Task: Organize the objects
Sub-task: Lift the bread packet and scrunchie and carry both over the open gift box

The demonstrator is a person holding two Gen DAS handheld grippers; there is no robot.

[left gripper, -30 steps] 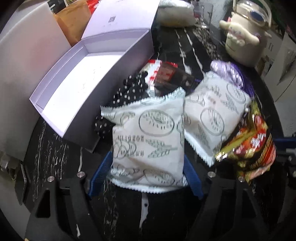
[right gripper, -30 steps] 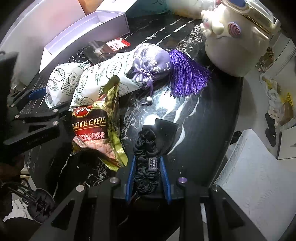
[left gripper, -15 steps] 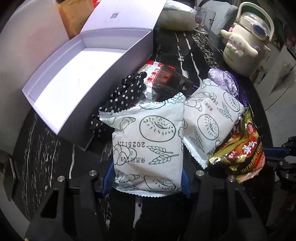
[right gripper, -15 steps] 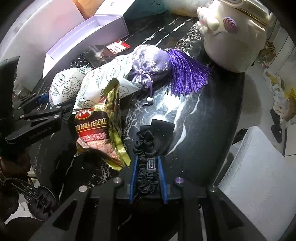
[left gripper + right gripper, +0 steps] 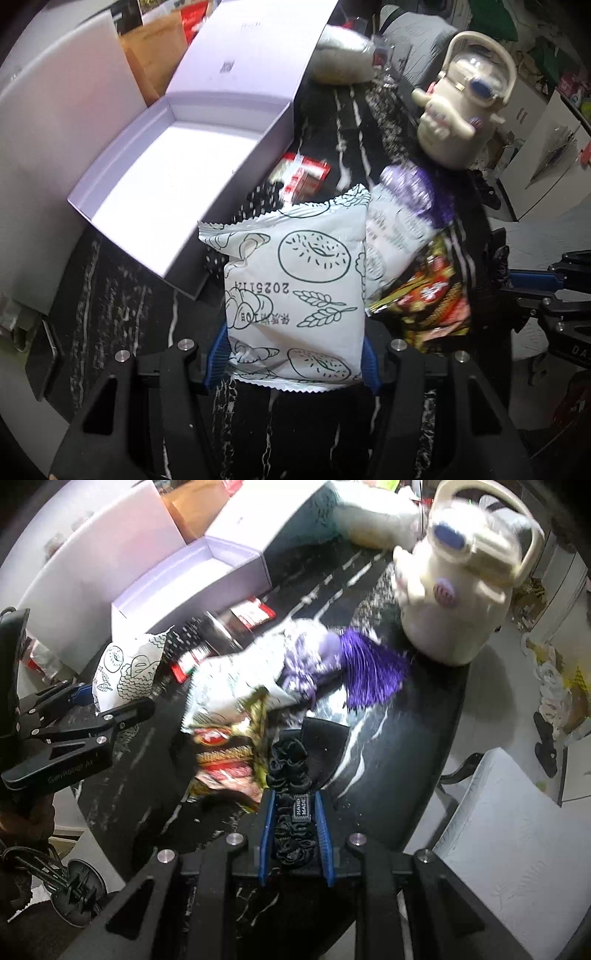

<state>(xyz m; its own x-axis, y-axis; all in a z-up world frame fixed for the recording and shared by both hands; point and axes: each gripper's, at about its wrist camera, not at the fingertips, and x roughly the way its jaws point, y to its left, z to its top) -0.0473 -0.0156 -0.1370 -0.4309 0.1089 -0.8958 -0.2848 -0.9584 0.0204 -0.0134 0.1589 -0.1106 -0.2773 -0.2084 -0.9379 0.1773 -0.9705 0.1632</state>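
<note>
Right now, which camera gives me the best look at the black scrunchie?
The right wrist view: the black scrunchie sits centred, clamped in the right gripper, label visible. The left wrist view shows only a dark sliver at its right edge, too small to make out.

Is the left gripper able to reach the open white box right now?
Probably yes. The left gripper is shut on the white snack packet, and the white box lies open just beyond, on its left, lid flipped back, with nothing standing between them.

Black scrunchie (image 5: 293, 808) between blue fingers (image 5: 266, 843)
</note>
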